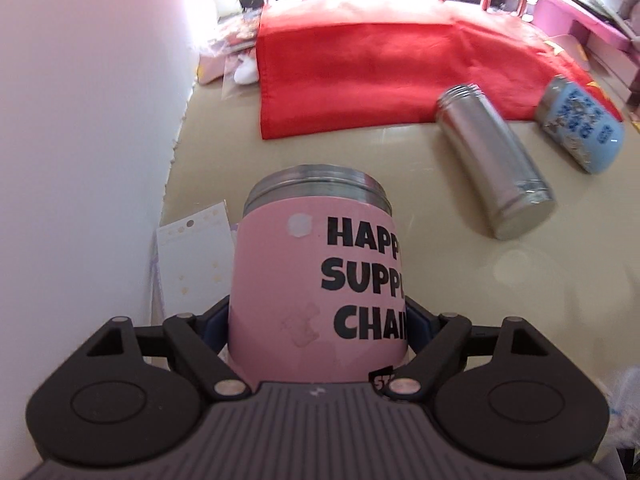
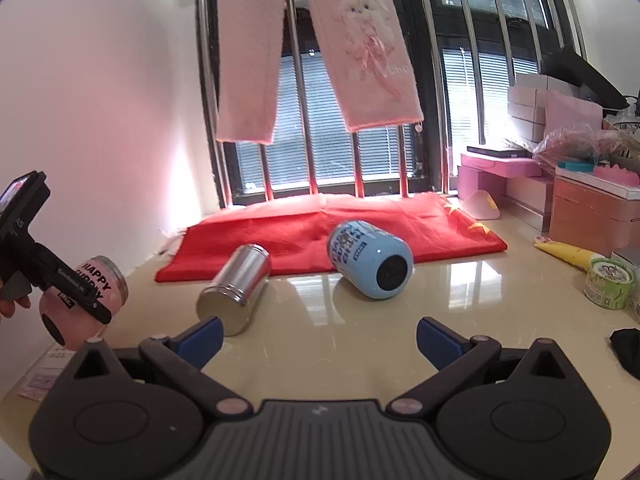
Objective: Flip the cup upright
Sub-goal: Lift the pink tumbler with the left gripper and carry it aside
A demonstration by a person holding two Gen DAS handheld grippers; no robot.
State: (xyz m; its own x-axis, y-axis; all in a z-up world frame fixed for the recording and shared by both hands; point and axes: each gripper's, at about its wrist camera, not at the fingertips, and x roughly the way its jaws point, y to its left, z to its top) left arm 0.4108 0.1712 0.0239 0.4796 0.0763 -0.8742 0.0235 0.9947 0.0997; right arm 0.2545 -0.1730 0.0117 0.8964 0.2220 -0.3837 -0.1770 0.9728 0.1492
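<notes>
Now left claw gripping pink cup, tilted

Steel cup lies on its side mid-surface, printed cup on its side just right of it, both at the cloth's front edge; cloth spreads along the back edge.
</notes>
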